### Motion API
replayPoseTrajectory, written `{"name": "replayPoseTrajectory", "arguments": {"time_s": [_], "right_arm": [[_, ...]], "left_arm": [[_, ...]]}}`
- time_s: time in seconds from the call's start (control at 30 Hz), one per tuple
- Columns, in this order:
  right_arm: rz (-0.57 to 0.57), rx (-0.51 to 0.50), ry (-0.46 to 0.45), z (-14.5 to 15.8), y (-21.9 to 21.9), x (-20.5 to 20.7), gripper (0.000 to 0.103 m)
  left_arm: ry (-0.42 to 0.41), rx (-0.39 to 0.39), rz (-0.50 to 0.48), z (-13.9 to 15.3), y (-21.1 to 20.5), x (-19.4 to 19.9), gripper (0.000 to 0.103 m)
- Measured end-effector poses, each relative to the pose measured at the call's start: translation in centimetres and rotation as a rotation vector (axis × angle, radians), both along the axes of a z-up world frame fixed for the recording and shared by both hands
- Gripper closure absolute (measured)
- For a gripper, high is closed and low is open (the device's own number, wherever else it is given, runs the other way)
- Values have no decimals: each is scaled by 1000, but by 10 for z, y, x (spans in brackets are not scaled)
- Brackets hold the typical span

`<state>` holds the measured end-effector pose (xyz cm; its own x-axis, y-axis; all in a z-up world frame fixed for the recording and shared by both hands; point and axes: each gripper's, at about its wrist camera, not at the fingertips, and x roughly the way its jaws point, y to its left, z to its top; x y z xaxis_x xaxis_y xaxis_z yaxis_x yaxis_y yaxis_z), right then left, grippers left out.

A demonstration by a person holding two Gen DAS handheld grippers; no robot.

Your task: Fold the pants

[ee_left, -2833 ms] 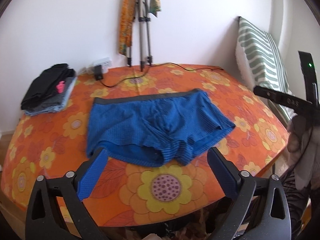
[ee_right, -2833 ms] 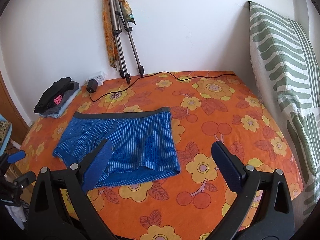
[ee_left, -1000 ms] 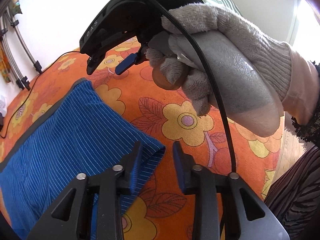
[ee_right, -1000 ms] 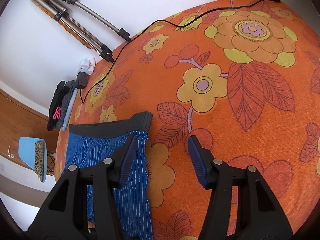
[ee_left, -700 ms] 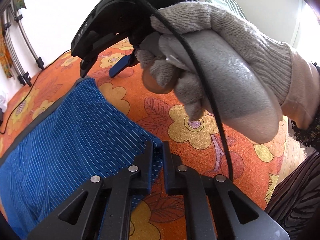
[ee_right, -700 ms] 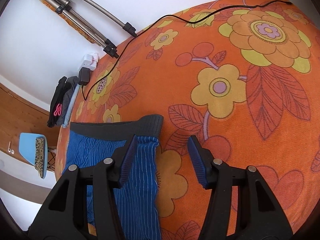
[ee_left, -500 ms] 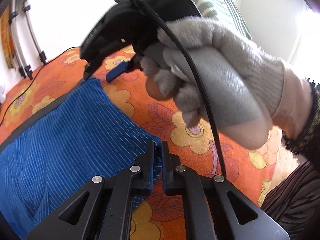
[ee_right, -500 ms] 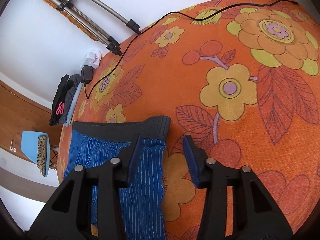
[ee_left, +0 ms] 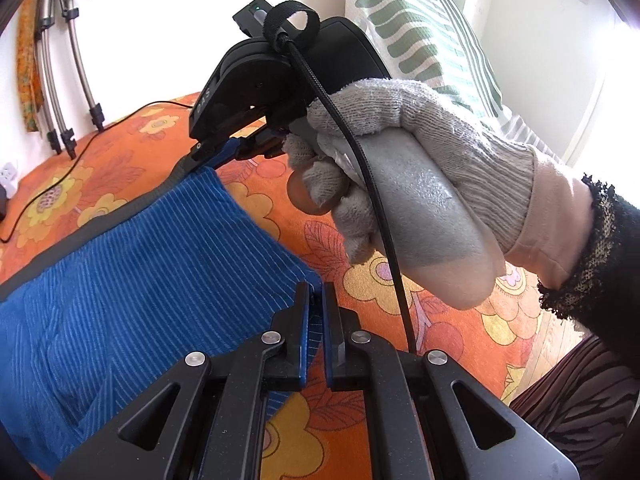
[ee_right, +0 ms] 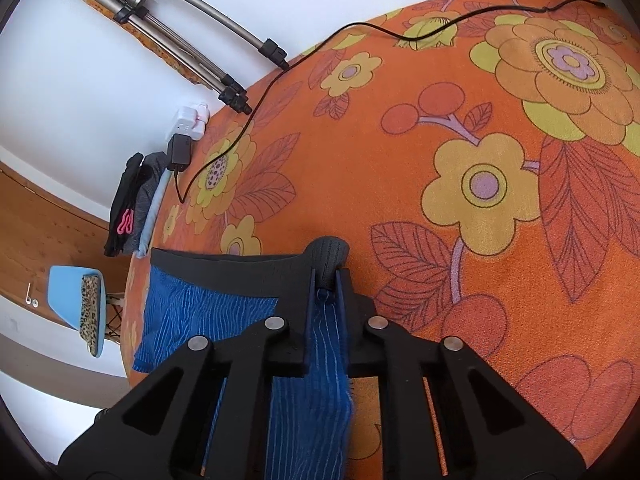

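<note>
The blue striped pants point(ee_left: 132, 280) lie flat on the orange flowered cover point(ee_right: 480, 184), dark grey waistband point(ee_right: 224, 270) toward the wall.

Left gripper point(ee_left: 316, 292): jaws closed, pinching the hem corner of the near leg opening. A strip of blue fabric shows between the two pads.

Right gripper point(ee_right: 325, 276): jaws have just closed on the waistband corner on the same side of the garment. The grey band bulges out past the fingertips, and blue striped cloth runs back between the fingers point(ee_right: 296, 340). In the left wrist view this gripper point(ee_left: 200, 154) meets the far corner of the pants, held by a hand in a grey knit glove point(ee_left: 404, 176); a black cable point(ee_left: 376, 200) runs down across the glove.

Both grips sit on one side edge of the pants; the rest of the garment lies spread on the cover.

Background: tripod legs point(ee_right: 192, 24) against the white wall, a white power strip point(ee_right: 191, 118) with a black cord point(ee_right: 360, 26) across the cover, a stack of folded clothes point(ee_right: 134, 204) at the far corner, a striped cushion point(ee_left: 420, 36)
</note>
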<state>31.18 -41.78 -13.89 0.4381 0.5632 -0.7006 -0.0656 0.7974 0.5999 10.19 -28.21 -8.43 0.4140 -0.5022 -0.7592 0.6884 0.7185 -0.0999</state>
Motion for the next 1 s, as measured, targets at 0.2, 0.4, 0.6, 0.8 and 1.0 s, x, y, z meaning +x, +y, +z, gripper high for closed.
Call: {"name": "replayPoseTrajectory", "arguments": {"time_s": [0.2, 0.4, 0.6, 0.8, 1.0], "right_arm": [[-12, -14, -32, 15, 5, 0, 95], [-32, -33, -70, 36, 15, 1, 96], [-64, -26, -113, 62, 31, -1, 96], [-62, -58, -143, 86, 69, 0, 96], [-37, -135, -170, 111, 121, 0, 96]], "left_arm": [[-10, -36, 32, 8, 16, 9, 99], [-27, -66, 60, 20, 35, 9, 99], [-48, -101, 116, 32, 63, 8, 99], [-69, -145, 191, 43, 102, 4, 99], [-89, -195, 289, 50, 149, -3, 99]]}}
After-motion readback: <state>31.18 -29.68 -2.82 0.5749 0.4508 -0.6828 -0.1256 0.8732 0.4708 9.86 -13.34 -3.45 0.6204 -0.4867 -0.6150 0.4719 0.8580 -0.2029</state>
